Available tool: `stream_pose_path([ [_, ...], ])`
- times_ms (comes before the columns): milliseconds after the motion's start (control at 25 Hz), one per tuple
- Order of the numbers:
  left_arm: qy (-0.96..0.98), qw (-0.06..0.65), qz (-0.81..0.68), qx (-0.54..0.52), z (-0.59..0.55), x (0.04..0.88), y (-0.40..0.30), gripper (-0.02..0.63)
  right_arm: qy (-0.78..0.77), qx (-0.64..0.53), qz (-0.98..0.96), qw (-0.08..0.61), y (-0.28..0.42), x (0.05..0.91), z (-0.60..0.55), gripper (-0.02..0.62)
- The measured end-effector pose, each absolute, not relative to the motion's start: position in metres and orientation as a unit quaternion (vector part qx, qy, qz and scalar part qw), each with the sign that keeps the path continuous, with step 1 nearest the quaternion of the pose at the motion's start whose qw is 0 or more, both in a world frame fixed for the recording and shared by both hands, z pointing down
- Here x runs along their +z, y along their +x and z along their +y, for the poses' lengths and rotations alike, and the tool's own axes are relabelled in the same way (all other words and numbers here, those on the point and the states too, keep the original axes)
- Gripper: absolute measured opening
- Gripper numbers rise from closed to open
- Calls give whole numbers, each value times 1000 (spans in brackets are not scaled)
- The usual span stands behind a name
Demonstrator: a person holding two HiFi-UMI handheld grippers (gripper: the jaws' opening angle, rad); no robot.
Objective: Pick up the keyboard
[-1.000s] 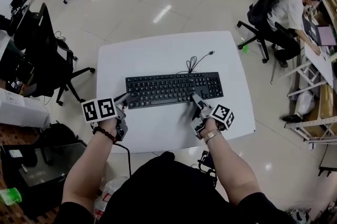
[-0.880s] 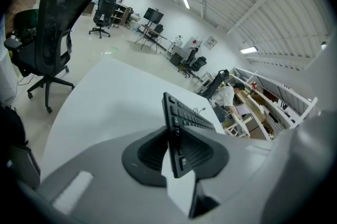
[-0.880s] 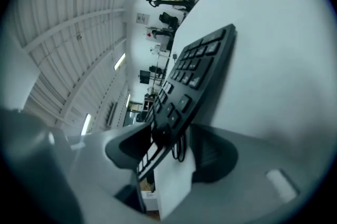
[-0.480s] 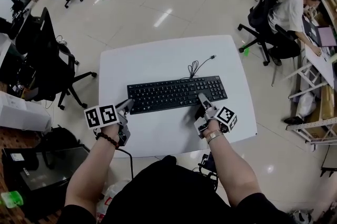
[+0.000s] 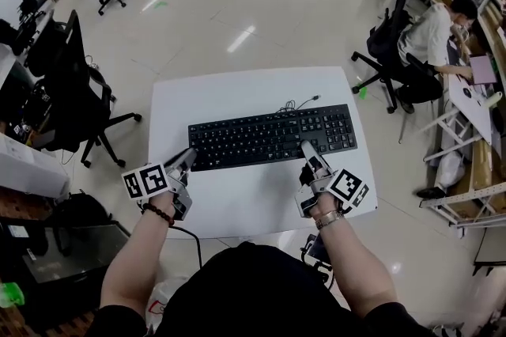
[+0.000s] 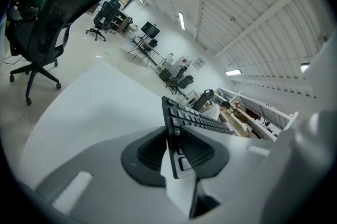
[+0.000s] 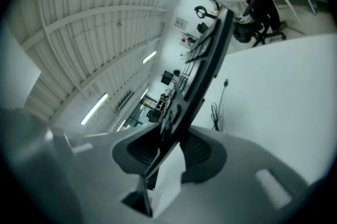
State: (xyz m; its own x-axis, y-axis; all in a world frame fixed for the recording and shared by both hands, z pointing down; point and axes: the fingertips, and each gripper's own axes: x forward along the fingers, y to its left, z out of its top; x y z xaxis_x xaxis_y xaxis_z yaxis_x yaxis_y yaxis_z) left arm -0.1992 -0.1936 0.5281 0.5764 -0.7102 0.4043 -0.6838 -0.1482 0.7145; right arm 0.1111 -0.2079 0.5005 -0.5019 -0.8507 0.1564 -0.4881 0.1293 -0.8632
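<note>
Office floor surrounds white table (image 5: 237, 90). Black keyboard (image 5: 269, 136) spans centre frame: probably light, stiff and long, best held at both ends. Left gripper (image 5: 186, 160) pinches its lower-left edge; right gripper (image 5: 307, 147), jaws closing, clamps its lower-right edge.

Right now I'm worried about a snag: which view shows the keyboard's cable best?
The head view: the whole cable runs from the keyboard across the table to its loose plug. The right gripper view shows only part of it, beside the keyboard's edge. The left gripper view shows keys, no cable.
</note>
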Motion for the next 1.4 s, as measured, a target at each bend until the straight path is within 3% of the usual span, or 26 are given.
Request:
stream_pose_path([
  [440,784,418,-451,-83,-200,488,-200,87,-457,-364,796,156,98,405,-200,118],
  [1400,791,405,-447,-98,-200,478,-200,87,-460,-326,811,155,96,383,-192,117],
])
